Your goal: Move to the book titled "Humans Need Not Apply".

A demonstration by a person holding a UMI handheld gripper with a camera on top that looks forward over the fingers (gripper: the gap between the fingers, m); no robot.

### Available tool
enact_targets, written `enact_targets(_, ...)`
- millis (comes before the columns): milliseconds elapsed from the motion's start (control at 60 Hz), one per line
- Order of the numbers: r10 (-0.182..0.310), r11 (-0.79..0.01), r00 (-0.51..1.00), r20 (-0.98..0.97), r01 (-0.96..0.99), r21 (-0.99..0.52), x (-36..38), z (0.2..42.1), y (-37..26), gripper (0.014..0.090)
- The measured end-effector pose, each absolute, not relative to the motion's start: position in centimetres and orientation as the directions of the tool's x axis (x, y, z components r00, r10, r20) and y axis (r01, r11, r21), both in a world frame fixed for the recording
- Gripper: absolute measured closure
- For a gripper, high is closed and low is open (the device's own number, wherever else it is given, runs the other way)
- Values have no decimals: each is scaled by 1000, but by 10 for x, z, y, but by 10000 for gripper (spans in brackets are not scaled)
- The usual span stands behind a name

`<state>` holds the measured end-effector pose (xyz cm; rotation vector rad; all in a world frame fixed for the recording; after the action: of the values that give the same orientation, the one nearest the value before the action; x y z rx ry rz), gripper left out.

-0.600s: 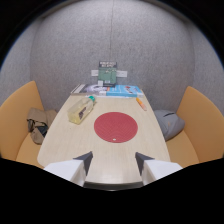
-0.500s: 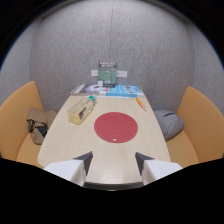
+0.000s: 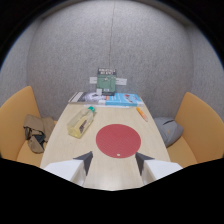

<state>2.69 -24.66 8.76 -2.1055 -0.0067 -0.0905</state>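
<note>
Which book bears the title cannot be read. Three books sit at the far end of the table (image 3: pixel 107 167), against the grey wall (image 3: pixel 150 55). A green-covered book (image 3: pixel 106 80) stands upright, cover facing the gripper, long axis vertical. A grey-white book (image 3: pixel 90 96) lies flat just left of a blue book (image 3: pixel 123 99); both have long axes running across the table. Near the blue book's right end lies an orange pen (image 3: pixel 142 114), angled towards the gripper. A clear bottle (image 3: pixel 81 122) lies on its side left of a red round mat (image 3: pixel 117 140). Orange seats flank the table, a bag (image 3: pixel 34 133) on the left one, a grey cushion (image 3: pixel 168 130) on the right. The gripper (image 3: pixel 114 161) is spread wide, holding nothing, over the near table edge; the mat lies just ahead.
</note>
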Motion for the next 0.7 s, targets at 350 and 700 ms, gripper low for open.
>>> enact_targets(350, -71, -454, 995, 72, 32, -890, 14, 111, -166, 167)
enact_targets(700, -55, -401, 996, 71, 43, -915, 19, 136, -25, 170)
